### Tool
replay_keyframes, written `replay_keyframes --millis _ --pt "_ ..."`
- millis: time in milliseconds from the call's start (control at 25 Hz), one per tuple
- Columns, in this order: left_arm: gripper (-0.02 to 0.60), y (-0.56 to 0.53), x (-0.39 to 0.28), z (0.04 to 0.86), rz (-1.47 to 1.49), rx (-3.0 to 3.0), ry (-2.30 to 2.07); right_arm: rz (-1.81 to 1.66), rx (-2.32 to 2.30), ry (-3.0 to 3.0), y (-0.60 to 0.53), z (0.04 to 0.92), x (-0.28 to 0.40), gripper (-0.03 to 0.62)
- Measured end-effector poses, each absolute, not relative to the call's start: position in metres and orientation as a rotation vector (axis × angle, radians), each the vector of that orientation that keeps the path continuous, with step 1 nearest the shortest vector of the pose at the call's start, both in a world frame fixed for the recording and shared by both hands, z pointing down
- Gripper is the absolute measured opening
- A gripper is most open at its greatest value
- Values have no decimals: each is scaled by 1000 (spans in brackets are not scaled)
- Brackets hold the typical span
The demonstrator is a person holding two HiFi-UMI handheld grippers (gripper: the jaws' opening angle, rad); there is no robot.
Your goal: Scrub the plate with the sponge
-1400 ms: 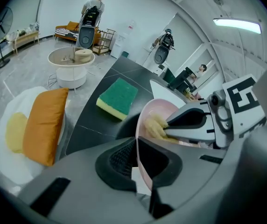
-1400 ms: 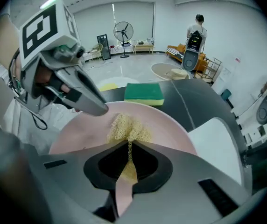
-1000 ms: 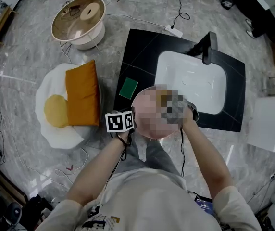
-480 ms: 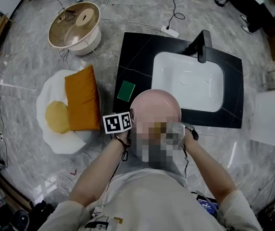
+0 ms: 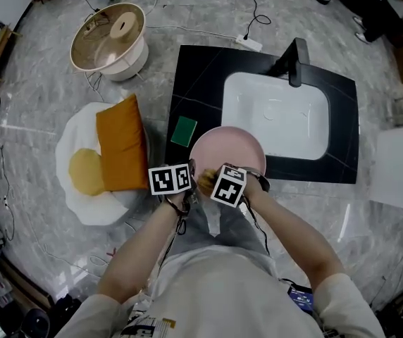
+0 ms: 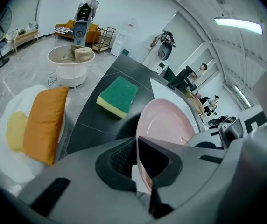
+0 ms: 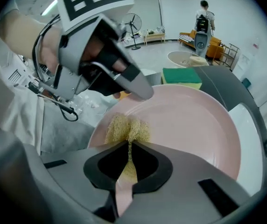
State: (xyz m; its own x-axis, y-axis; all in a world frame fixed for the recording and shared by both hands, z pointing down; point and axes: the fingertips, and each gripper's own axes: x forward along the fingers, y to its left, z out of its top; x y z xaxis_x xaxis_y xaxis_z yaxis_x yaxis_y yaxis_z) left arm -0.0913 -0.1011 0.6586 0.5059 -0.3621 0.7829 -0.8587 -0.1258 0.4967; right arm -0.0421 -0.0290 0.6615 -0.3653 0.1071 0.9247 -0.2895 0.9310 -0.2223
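Head view: the pink plate (image 5: 233,150) is held at the black table's (image 5: 201,76) 6 o'clock edge. The left tool (image 5: 193,182) is at its 7 o'clock rim and the right tool (image 5: 212,185) at 6 o'clock. A green sponge (image 5: 184,131) lies on the table at the plate's 10 o'clock.

Left gripper view: the left tool's jaws are clamped on the plate's rim.

Right gripper view: the right tool's jaws pinch a yellow scrubbing pad (image 7: 126,127), which presses on the plate's face.

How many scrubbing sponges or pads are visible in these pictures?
2. A green sponge lies on the black counter, left of the sink. A yellowish scrub pad is pinched in the right gripper, touching the pink plate.
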Motion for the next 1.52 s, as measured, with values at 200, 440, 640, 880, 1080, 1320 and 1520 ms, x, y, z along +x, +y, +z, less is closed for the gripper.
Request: replay_keyframes --millis 200,440,640,880,1080,1320,1520 --pt "28 -101 -94 659 574 1717 -1039 399 213 -1933 -74 660 -45 46" --pt "28 -100 -93 660 509 1674 -1054 312 421 -1922 -128 659 -20 48" --pt "28 -105 -93 660 502 1658 -1084 319 584 -1858 -152 657 19 48" --pt "28 -113 -95 661 557 1673 -1099 321 587 -1752 -136 659 59 46" --pt "28 -122 -96 661 592 1681 -1120 370 541 -1724 -102 659 77 46" --pt "29 -130 -92 661 613 1704 -1119 482 566 -1780 -74 653 75 46" --pt "31 -131 -94 659 701 1708 -1126 614 788 -1876 -79 635 79 46"
